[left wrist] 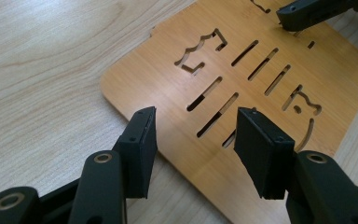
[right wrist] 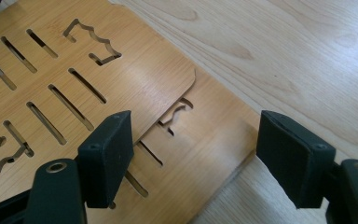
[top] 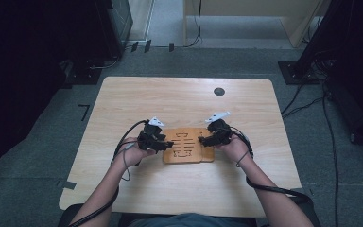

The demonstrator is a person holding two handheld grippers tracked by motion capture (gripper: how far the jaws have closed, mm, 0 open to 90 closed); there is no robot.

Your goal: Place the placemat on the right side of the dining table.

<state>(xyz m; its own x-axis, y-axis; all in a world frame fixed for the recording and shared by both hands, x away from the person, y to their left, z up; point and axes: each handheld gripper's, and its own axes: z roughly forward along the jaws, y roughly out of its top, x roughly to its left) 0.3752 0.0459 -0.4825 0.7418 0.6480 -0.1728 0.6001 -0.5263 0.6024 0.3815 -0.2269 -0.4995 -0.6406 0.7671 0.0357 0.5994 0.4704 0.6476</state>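
Between the jaws of the left gripper (left wrist: 196, 116) lies the near edge of the upper board (left wrist: 168, 79), a thin bamboo panel cut through with slots (left wrist: 212, 91); the jaws stand apart, one pad over the bare table (top: 170, 99) just off the board's rim and the other over the board itself, and neither pad presses on the wood. Opposite, the right gripper (right wrist: 196, 119) comes in from the far side with its jaws also spread wide; beneath and between them lies the lower board (right wrist: 214, 140), a second slotted panel that sticks out from under the upper one as a strip on that side; its outer edge runs just inside the right-hand pad. Both boards lie flat on the table, the upper resting on the lower and shifted off it, so the stack is stepped rather than flush.

The step in hand seems to be the approach to a two-sided grasp, each gripper lined up on one board, perhaps to pull the pair apart or to square them up; nothing is gripped yet. The next move would call for tipping each gripper low enough that one pad gets under a thin edge lying flush on the table; the boards may slide rather than lift, so the two sides would need to close together.
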